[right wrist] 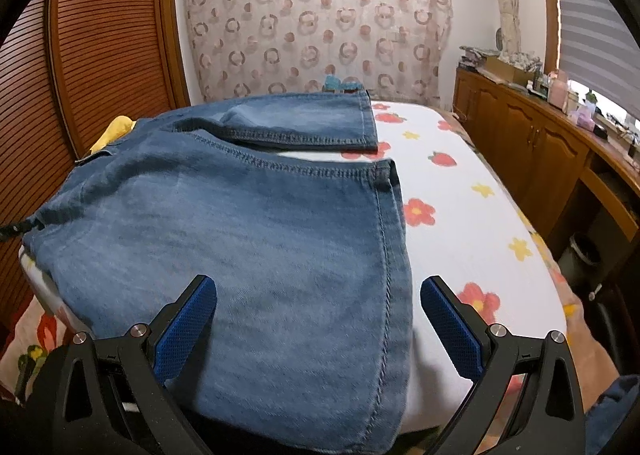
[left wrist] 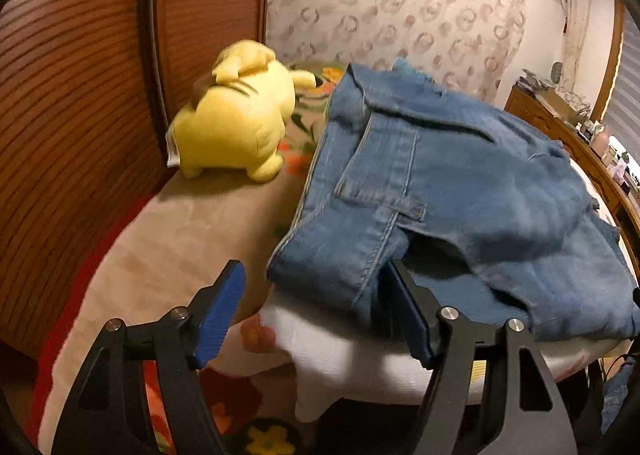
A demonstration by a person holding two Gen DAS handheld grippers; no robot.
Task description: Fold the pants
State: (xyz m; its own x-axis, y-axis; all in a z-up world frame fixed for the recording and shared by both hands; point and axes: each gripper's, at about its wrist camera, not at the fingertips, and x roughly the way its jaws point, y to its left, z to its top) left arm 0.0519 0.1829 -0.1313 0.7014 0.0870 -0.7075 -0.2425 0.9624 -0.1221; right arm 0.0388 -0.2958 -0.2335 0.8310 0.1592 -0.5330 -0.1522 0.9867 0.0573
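Pants (left wrist: 460, 183) of faded blue denim lie across the bed (left wrist: 160, 239) in your left wrist view, folded in layers, waistband end toward you and the long axis running away to the right. A seamed corner of the denim hangs over the bed's near edge, between the pads of your left gripper (left wrist: 320, 315) — its jaws stand apart, and its right pad is tucked in under the fold beside that corner without pinching it. That gripper tilts down toward the bed edge. A yellow plush toy (left wrist: 236, 115) sits just left of the pants.

In your right wrist view, the pants (right wrist: 224, 231) stretch from the near edge toward the far curtain (right wrist: 316, 23), two hemmed legs side by side on the flowered sheet (right wrist: 460, 191). Your right gripper (right wrist: 318, 327) hovers over the near leg — jaws wide, holding nothing.
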